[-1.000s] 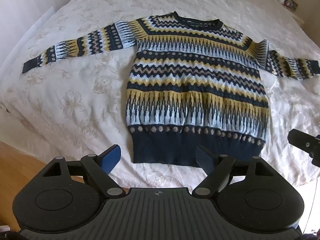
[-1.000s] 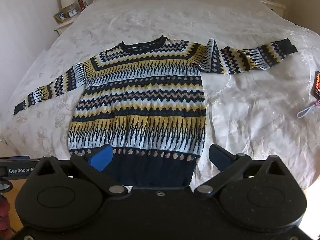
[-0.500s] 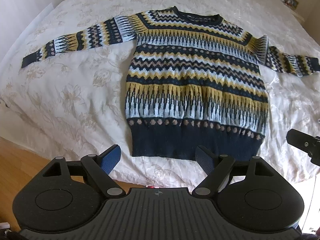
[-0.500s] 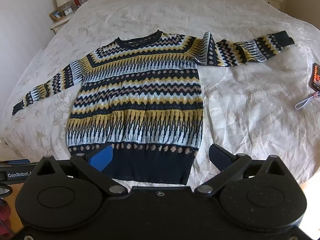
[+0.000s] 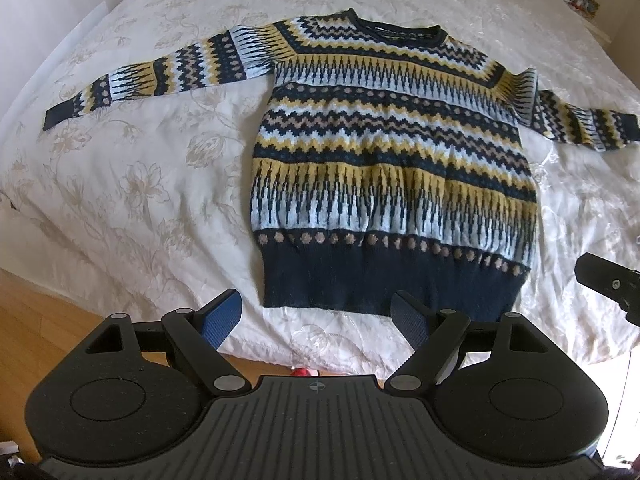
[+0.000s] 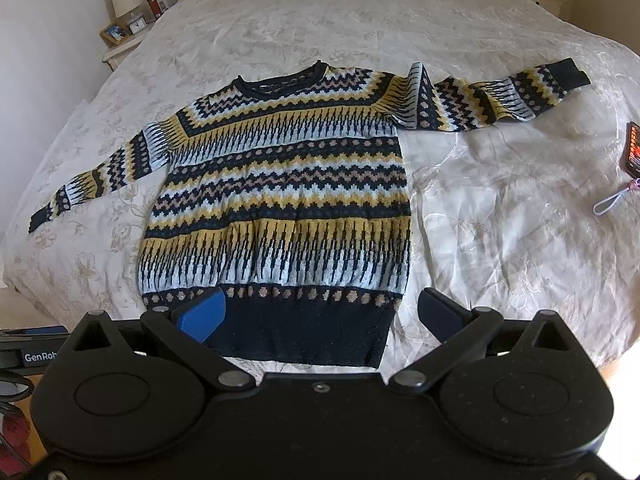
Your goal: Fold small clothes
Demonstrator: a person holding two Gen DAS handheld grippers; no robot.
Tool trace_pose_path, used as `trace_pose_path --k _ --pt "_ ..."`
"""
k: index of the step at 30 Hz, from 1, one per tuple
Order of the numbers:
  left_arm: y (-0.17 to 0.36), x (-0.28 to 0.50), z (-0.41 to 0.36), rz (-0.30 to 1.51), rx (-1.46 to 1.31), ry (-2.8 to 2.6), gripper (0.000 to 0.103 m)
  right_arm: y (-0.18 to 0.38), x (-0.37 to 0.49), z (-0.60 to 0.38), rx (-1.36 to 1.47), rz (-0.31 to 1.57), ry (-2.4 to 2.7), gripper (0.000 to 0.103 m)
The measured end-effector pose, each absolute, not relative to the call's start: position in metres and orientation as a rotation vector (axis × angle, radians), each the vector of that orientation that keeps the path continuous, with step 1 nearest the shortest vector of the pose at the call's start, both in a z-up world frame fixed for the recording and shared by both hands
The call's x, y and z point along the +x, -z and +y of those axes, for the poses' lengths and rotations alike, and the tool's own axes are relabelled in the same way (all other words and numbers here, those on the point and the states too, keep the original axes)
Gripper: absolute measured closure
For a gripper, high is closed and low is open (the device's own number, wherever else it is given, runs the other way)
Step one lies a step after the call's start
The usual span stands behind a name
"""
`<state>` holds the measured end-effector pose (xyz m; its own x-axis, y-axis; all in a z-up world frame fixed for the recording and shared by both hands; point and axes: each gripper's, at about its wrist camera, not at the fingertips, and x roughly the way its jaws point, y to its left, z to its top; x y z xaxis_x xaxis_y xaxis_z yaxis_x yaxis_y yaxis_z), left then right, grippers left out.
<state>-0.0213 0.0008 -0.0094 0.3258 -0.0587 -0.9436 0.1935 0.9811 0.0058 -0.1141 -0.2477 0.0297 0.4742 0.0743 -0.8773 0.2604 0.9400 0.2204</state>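
Observation:
A navy, yellow and light-blue patterned sweater [image 5: 392,168] lies flat on the white floral bedspread [image 5: 132,184], sleeves spread out to both sides; it also shows in the right wrist view [image 6: 280,200]. My left gripper [image 5: 316,320] is open and empty, hovering just short of the navy hem near its left corner. My right gripper [image 6: 320,316] is open and empty above the hem's right part. Part of the right gripper shows at the right edge of the left wrist view [image 5: 608,284].
A phone [image 6: 633,148] with a looped strap [image 6: 612,200] lies on the bed at the right. A nightstand with a lamp [image 6: 124,0] stands at the back left. Wooden floor [image 5: 48,312] shows below the bed's front edge.
Both grippers have drawn back and up a little, so the sweater sits higher and farther in both views. Both stayed open.

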Motion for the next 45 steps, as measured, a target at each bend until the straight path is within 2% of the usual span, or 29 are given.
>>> trace_pose_path --k 31,45 --pt "0.018 -0.016 -0.001 1.255 0.160 0.147 0.021 -0.020 -0.110 -0.247 0.397 1.090 0.109 0.001" --pt "0.015 0.029 0.004 1.255 0.137 0.145 0.021 -0.017 -0.076 -0.247 0.417 1.115 0.112 0.001"
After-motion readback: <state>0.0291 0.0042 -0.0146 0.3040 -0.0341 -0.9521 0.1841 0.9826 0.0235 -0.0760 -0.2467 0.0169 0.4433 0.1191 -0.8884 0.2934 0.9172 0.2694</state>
